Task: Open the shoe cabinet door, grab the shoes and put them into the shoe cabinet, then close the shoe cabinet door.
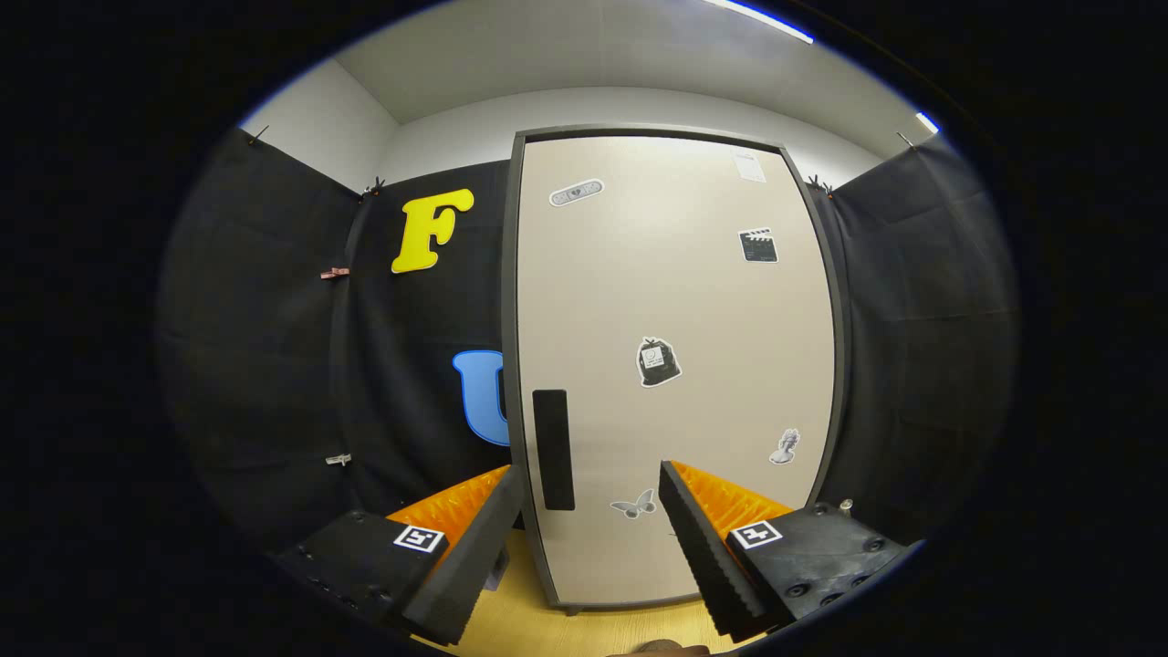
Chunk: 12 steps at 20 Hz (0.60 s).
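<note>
Tongs (591, 511) spread apart and empty, facing the closed shoe cabinet door (675, 365) standing upright on the surface (520, 620); its dark vertical handle (553, 449) lies just beyond the gap, nearer the left finger.

Shoe cabinet door (675, 365) stands shut beyond the spread fingers (693, 538).

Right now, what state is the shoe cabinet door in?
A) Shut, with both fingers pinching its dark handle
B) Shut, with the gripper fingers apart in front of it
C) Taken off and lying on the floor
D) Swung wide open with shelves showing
B: the shoe cabinet door sits flush in its frame, and the gripper is open, its dark handle untouched between and beyond the fingers.
</note>
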{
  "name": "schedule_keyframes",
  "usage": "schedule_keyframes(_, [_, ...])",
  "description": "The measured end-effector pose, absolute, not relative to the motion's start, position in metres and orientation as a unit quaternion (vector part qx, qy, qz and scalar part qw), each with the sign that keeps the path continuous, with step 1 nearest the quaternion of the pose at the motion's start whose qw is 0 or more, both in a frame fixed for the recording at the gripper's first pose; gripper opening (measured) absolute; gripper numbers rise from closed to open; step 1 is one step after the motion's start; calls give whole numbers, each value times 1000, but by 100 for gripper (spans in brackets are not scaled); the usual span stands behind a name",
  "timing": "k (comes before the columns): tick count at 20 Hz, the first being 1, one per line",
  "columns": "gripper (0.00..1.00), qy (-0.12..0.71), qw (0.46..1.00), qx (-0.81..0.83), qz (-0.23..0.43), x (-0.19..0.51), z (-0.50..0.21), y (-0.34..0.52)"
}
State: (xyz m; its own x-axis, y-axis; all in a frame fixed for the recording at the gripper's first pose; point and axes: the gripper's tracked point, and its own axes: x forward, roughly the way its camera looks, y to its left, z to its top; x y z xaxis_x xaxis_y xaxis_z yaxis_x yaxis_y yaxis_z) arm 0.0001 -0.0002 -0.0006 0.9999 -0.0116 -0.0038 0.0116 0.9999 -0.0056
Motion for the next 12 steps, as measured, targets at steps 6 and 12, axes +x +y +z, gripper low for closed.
schedule_keyframes(6, [98,7,1000,-1,-7,1,-3,0])
schedule_keyframes(12, [98,26,1000,3,-16,15,-25,-2])
